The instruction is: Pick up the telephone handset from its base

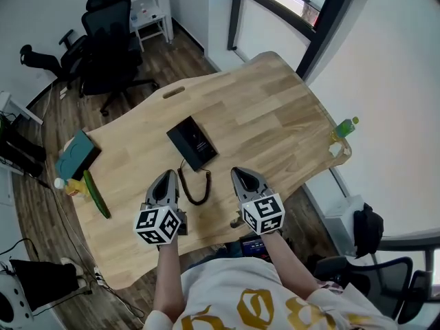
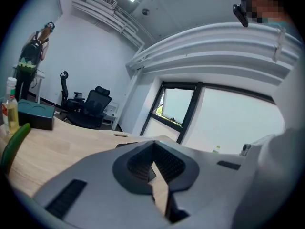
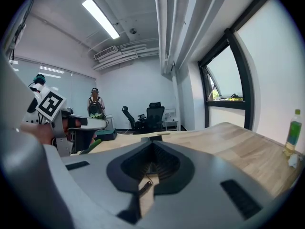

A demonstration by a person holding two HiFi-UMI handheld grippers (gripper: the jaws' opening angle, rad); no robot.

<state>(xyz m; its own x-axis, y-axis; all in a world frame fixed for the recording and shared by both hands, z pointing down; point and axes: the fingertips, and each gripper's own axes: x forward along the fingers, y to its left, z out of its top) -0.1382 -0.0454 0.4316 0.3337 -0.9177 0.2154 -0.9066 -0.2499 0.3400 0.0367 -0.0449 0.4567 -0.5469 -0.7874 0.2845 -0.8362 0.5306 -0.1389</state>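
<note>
A black telephone (image 1: 192, 141) lies flat in the middle of the wooden table (image 1: 275, 122), its handset resting on the base. A coiled black cord (image 1: 196, 184) loops from it toward me. My left gripper (image 1: 167, 178) hovers near the table's front edge, just left of the cord, jaws shut and empty. My right gripper (image 1: 240, 175) is level with it on the cord's right, also shut on nothing. In the left gripper view the telephone (image 2: 126, 145) shows low beyond the gripper (image 2: 153, 163). In the right gripper view the telephone (image 3: 153, 138) sits straight ahead of the gripper (image 3: 151, 165).
At the table's left end are a teal box (image 1: 77, 153), a long green vegetable (image 1: 97, 195) and a small bottle (image 1: 68, 185). A green bottle (image 1: 344, 127) stands at the right edge. Black office chairs (image 1: 110, 36) are behind the table. A person (image 3: 95, 104) stands far off.
</note>
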